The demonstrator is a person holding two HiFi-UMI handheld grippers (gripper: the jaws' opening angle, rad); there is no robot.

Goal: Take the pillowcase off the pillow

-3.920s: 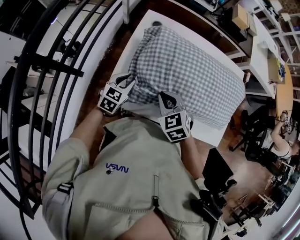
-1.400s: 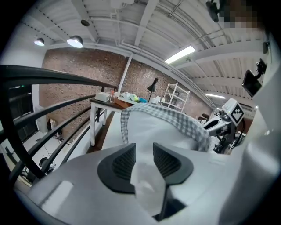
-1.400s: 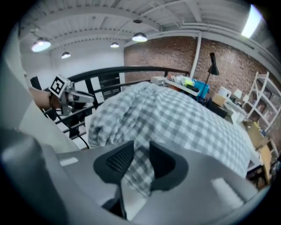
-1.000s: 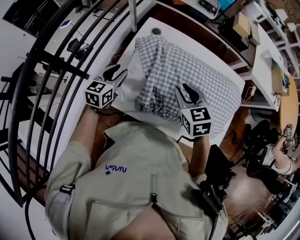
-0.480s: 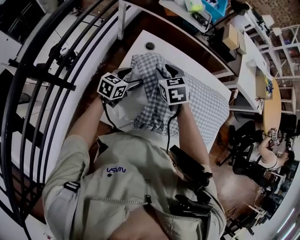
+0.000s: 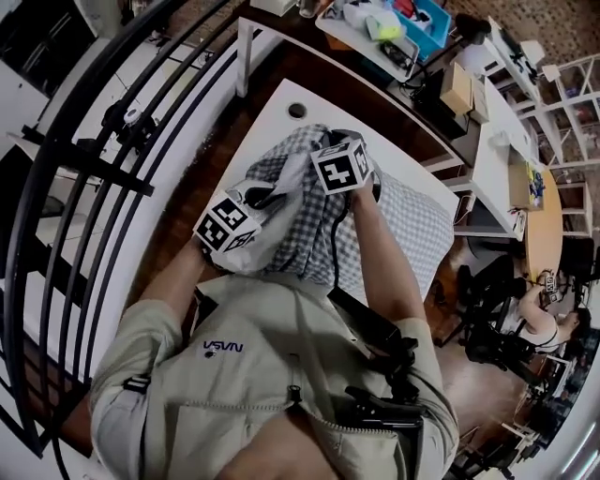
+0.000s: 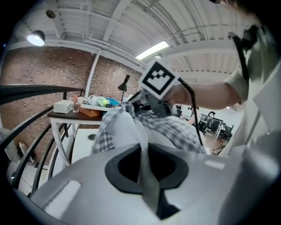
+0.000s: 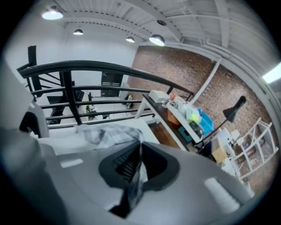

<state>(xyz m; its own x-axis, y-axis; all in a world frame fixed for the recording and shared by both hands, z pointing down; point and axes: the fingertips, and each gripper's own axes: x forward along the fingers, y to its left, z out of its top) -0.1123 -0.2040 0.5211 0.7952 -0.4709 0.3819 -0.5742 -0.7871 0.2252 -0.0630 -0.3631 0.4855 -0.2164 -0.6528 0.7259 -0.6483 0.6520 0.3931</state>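
Observation:
On the white table (image 6: 272,112) lies a pillow in a grey-and-white checked pillowcase (image 6: 314,234), bunched and lifted at its far end. My right gripper (image 6: 330,143) is raised over that end, shut on a fold of the checked pillowcase (image 8: 109,134) that runs between its jaws (image 8: 139,151). My left gripper (image 6: 258,194) sits lower and nearer, its jaws closing on the pillow's white fabric (image 7: 123,132), which is pinched between them (image 7: 142,149). In the left gripper view the right gripper (image 7: 131,103) holds the checked cloth (image 7: 171,129) just ahead. White pillow (image 6: 255,251) shows bare below the left gripper.
A black railing (image 6: 112,122) curves along the table's left side. A cluttered desk (image 6: 394,28) stands beyond the far edge, more desks at right. The table has a round hole (image 6: 297,110) near its far corner. A seated person (image 6: 539,305) is far right.
Both grippers went from the pillow's near end to its far end and closed on fabric. The pillowcase is bunched and raised; the left gripper has drawn back toward the near left.

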